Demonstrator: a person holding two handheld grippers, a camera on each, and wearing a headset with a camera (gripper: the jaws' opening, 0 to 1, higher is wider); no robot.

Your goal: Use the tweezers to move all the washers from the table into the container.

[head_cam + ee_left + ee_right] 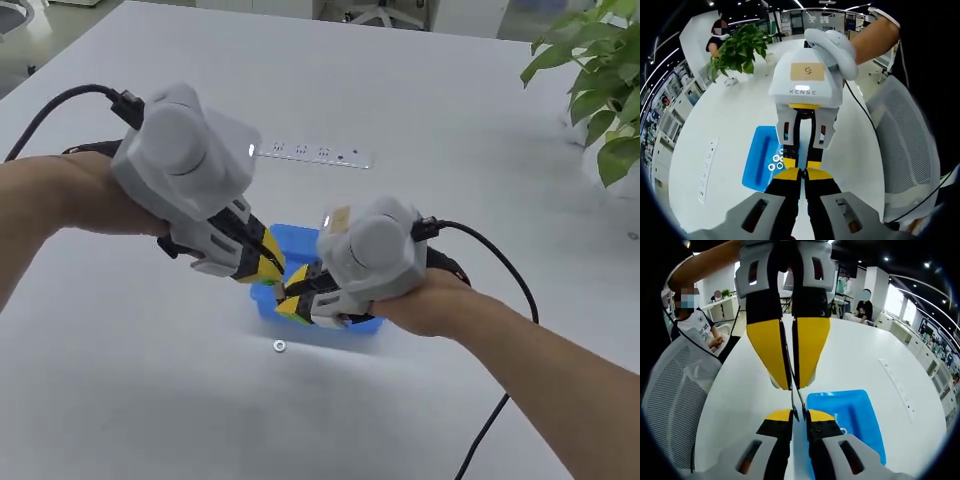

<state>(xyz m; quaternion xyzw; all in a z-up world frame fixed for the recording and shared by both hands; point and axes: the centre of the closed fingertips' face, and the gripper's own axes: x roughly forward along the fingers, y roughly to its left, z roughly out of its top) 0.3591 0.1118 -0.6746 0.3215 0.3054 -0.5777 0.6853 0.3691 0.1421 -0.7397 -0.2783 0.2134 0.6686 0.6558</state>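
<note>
Lying in the blue container (757, 172) — small pale ring-shaped washers (776, 162), clustered.

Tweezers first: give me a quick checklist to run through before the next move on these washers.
1. Fingers of the left gripper shut on the tweezers: ok.
2. Hold of the right gripper on the tweezer tips: cannot tell.
3. Container sits under both grippers: ok.
4. Washers already moved lie inside the container: ok.
5. All washers off the table: not ok, one loose washer lies beside the container.
</note>
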